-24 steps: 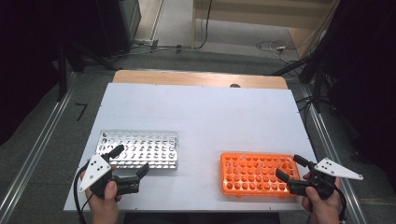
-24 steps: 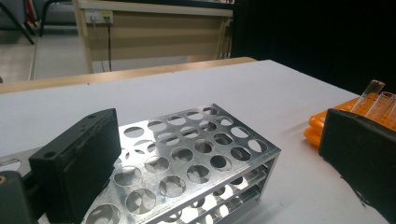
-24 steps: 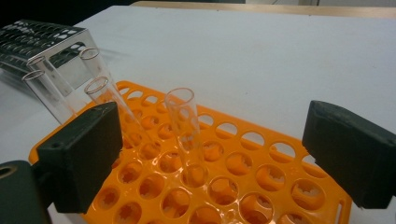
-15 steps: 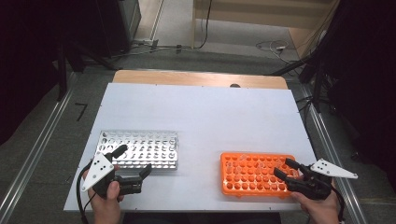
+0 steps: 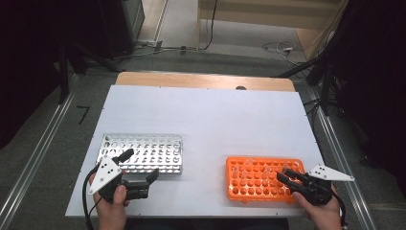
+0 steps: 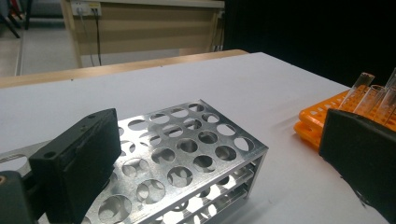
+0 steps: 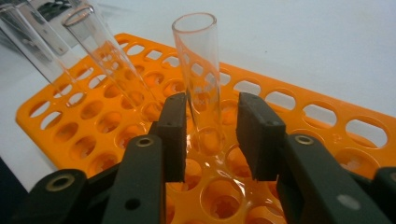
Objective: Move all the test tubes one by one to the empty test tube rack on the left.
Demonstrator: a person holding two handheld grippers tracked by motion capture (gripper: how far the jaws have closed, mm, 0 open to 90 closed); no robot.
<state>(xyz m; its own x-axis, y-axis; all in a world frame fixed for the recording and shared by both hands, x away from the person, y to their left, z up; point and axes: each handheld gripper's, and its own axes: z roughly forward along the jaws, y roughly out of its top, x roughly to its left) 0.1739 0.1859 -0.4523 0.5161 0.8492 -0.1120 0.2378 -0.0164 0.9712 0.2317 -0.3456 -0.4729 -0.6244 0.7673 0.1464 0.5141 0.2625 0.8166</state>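
An orange tube rack (image 5: 258,178) lies at the front right of the white table (image 5: 215,115). Three clear glass test tubes stand in it. My right gripper (image 5: 283,173) reaches over the rack's right end. In the right gripper view, its jaws (image 7: 211,135) stand on either side of the nearest tube (image 7: 201,74), the left jaw against the glass and a gap at the right jaw. Two more tubes (image 7: 107,60) lean behind it. A metal rack (image 5: 143,153) lies at the front left. My left gripper (image 5: 141,165) stands wide open at its near right corner, holding nothing.
The table's far half is bare white surface with a wooden strip (image 5: 201,80) along its back edge. Metal rails run along both sides of the table. The orange rack (image 6: 317,116) with its tubes (image 6: 362,88) appears past the metal rack (image 6: 187,154) in the left gripper view.
My right gripper has moved left over the orange rack's right end and its jaws now straddle a tube. The left gripper has barely shifted.
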